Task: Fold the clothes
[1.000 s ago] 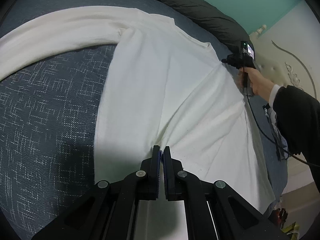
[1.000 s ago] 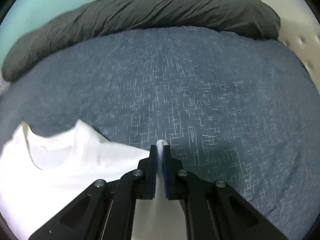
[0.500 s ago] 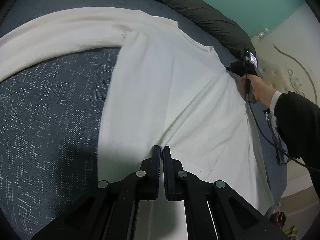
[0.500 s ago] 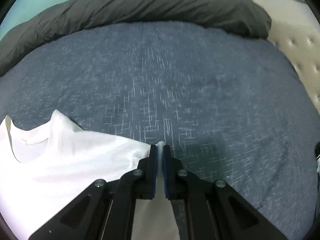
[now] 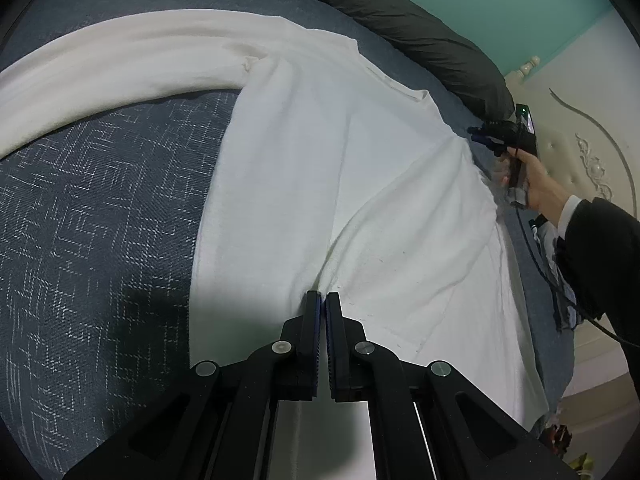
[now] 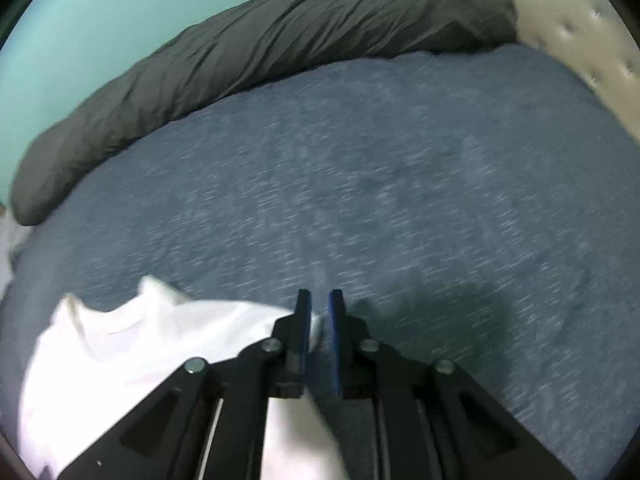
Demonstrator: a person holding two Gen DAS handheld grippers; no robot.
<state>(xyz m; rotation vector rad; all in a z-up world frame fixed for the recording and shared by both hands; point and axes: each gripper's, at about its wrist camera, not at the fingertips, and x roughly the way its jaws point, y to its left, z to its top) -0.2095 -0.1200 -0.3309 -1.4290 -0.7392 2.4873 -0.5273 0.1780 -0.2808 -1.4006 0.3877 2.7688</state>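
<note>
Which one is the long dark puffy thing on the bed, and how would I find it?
Start at the big blue-grey bedspread with pale flecks. Follow it to its far edge, against the turquoise wall. The dark grey rolled duvet lies there, long and wrinkled, plain and puffy, unlike the flat white shirt.

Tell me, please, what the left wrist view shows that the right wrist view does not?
Only the left wrist view shows the white long-sleeved shirt's outstretched sleeve, the person's hand, and the left hand-held gripper pinching the fabric. Only the right wrist view shows the right hand-held gripper up close, jaws opening beside the shirt's edge. Both show the white shirt, the blue patterned bedcover and the dark grey rolled duvet.
</note>
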